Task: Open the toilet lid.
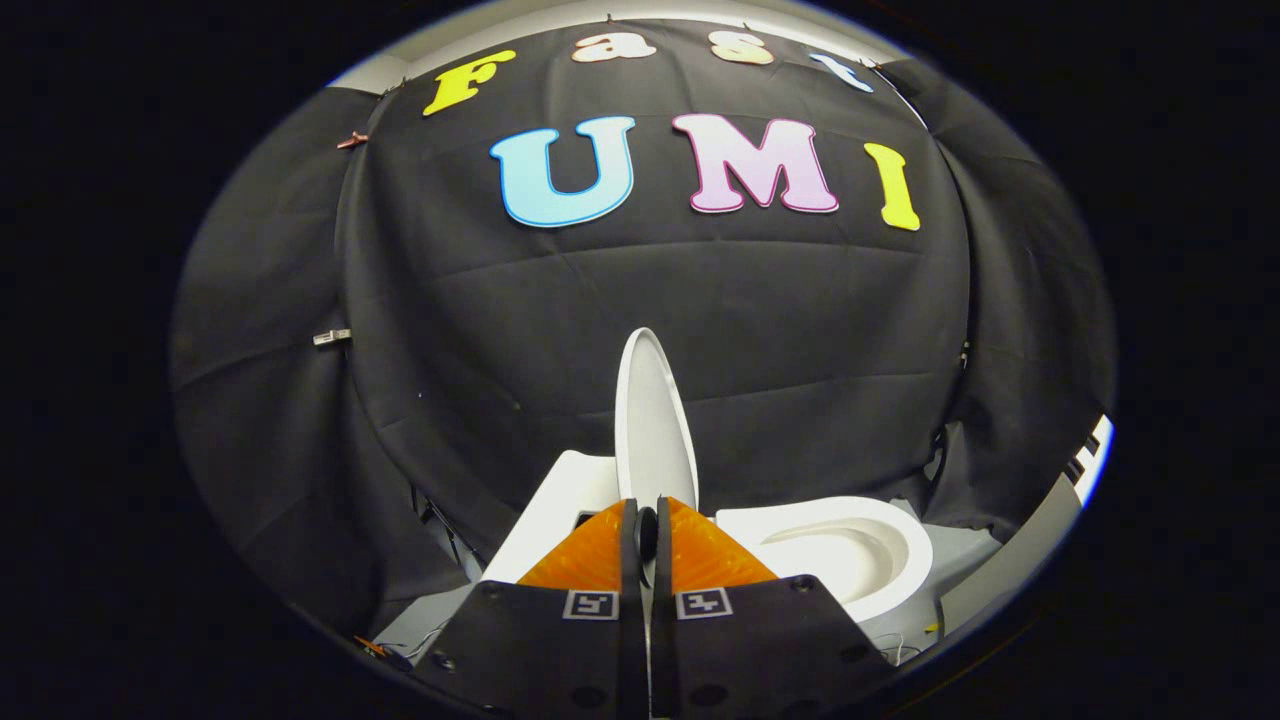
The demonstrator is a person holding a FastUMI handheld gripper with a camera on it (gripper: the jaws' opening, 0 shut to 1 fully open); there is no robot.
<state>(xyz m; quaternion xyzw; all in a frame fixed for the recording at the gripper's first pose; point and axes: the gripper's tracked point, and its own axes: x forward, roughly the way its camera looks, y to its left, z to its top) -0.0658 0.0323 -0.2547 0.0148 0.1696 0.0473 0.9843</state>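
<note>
The toilet lid (652, 420) stands upright (edge-on, just beyond the fingers), with the seat (850, 550) exposed to its right. The gripper (648, 535) pinches its lower edge; only releasing looks left.

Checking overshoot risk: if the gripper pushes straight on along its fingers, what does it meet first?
The gripper is shut on the raised white plastic toilet lid, whose thin edge sits between the jaws. Straight on, it would just press further onto that lid; beyond it hangs the black cloth wall, depth unclear.
</note>
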